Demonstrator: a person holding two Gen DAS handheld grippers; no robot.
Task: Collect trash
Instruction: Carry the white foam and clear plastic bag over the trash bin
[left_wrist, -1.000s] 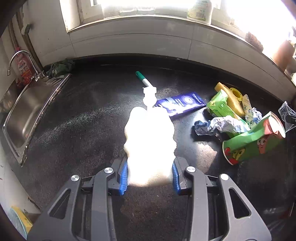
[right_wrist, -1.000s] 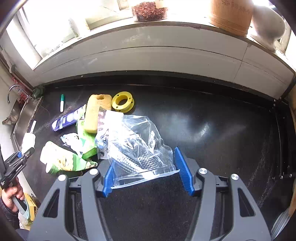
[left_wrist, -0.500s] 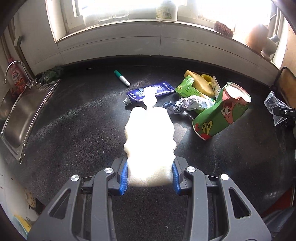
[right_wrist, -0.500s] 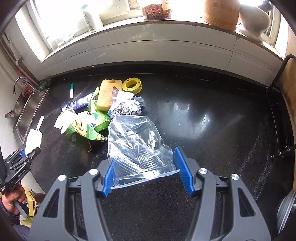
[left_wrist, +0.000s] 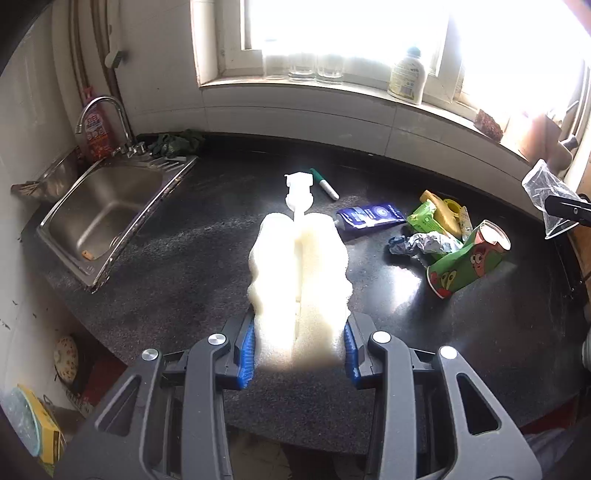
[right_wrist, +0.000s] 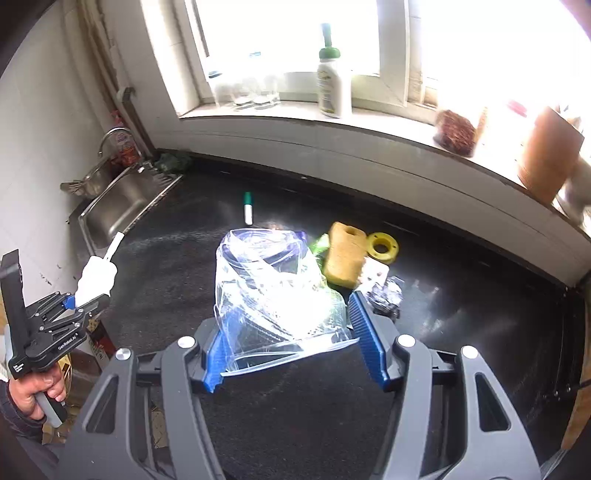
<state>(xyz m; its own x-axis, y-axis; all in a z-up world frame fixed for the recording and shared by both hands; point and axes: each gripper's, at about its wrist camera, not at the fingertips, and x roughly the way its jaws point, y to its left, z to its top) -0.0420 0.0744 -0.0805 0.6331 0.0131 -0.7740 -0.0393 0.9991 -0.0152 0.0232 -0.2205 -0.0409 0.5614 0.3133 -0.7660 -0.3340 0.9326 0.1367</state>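
My left gripper (left_wrist: 299, 332) is shut on a white foam piece (left_wrist: 299, 269) with a white stick at its far end, held above the black counter (left_wrist: 166, 266). The right wrist view shows that gripper (right_wrist: 79, 306) at the left, in a person's hand. My right gripper (right_wrist: 291, 332) is shut on a clear plastic bag (right_wrist: 266, 273), also up in the air. Loose trash lies on the counter: a green paper cup (left_wrist: 465, 262), a crumpled wrapper (left_wrist: 421, 243), a blue packet (left_wrist: 369, 218), a yellow sponge (right_wrist: 345, 256), a yellow ring (right_wrist: 382, 245) and a green marker (right_wrist: 248, 208).
A steel sink (left_wrist: 99, 206) with a tap (left_wrist: 99, 110) fills the counter's left end. A white bottle (left_wrist: 406, 77), glasses and pots stand on the window sill behind. The counter's front edge runs below both grippers, with boxes on the floor at the left.
Both grippers have risen and drawn back from the counter, so the window and sink now show. The foam piece and the plastic bag stay gripped.
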